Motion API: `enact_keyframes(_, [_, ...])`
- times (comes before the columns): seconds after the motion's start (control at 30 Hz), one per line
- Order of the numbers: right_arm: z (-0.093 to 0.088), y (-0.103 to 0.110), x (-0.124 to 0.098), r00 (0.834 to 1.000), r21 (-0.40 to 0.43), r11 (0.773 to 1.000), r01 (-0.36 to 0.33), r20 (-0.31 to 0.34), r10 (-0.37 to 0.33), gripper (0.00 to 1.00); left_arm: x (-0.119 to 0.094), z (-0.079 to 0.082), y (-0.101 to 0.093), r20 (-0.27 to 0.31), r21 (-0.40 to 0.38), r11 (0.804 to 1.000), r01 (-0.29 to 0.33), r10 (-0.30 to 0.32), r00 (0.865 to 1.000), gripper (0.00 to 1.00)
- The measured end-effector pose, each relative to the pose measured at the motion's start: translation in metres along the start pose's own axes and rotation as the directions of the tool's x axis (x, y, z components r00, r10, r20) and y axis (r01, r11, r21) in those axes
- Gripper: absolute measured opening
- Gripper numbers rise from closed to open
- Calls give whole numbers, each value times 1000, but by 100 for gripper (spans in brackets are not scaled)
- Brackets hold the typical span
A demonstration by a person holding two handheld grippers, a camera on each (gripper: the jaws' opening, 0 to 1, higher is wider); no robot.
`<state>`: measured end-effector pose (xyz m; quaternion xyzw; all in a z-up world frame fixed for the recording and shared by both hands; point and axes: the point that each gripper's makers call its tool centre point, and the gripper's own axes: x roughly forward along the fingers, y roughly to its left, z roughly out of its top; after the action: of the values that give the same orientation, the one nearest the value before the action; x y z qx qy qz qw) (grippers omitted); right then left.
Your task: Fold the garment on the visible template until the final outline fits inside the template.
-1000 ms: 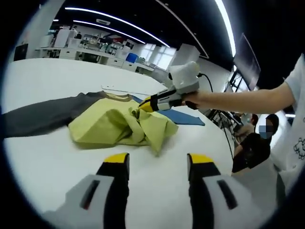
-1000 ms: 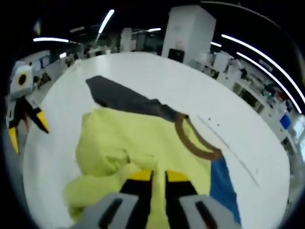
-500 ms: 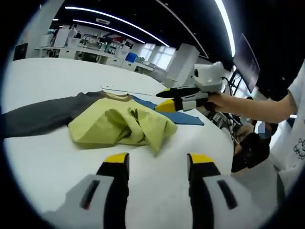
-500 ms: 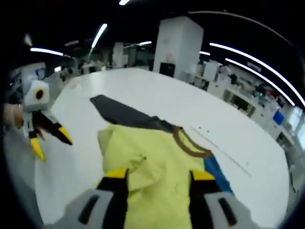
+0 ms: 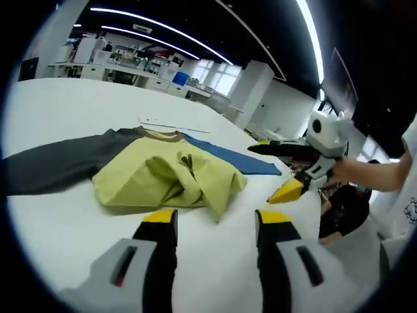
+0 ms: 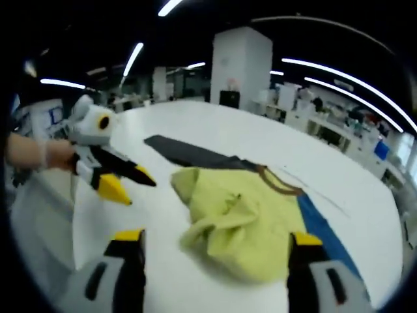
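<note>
A yellow-green garment lies crumpled on the white table, with a dark grey sleeve stretched out to the left and a brown collar at the back. A blue template peeks out from under its far side. My left gripper hovers open in front of the garment, apart from it. My right gripper hangs open off the garment's right edge, holding nothing. From the right gripper view, the garment lies between my open right gripper jaws, the template to its right, the left gripper open at left.
A thin pale strip lies on the table behind the collar. A person sits beyond the table's right edge. A gloved hand holds the left gripper. Workbenches and a white pillar stand far behind.
The right gripper has let go of the yellow-green fabric, opened wide and drawn back off the garment to its side. The garment has settled in a heap. The left gripper stays put.
</note>
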<state>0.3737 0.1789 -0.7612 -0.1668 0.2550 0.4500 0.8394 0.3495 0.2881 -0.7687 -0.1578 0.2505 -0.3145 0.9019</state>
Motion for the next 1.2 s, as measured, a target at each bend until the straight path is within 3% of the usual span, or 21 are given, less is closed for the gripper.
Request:
enact_keyframes(0.23, [-11,7,-5,1000,91,996,10,4,-11,99,6,2,3,-14,9,1000,6,-6,1000,45])
enact_keyframes(0.47, [-17,23,-14,999,199,980,4,32,-11,97,26,0,7,-29,4,1000,4,-4,1000,44])
enact_keyframes(0.83, [-33,35,-25,1000,233,973,0,10,-3,94,59,-4,26,-31,-33,999,-36,35,999,32])
enact_keyframes(0.93, [-37,36,-27,1000,240,971,-3,7,2,94,61,-4,32,-30,-43,997,-68,67,997,28])
enact_keyframes(1.0, [-40,37,-28,1000,238,971,-4,0,4,93,64,-5,28,-26,-76,995,-62,60,998,27])
enact_keyframes(1.2, [-40,36,-25,1000,250,968,-3,1,3,89,68,-9,34,-39,-77,995,-68,65,997,15])
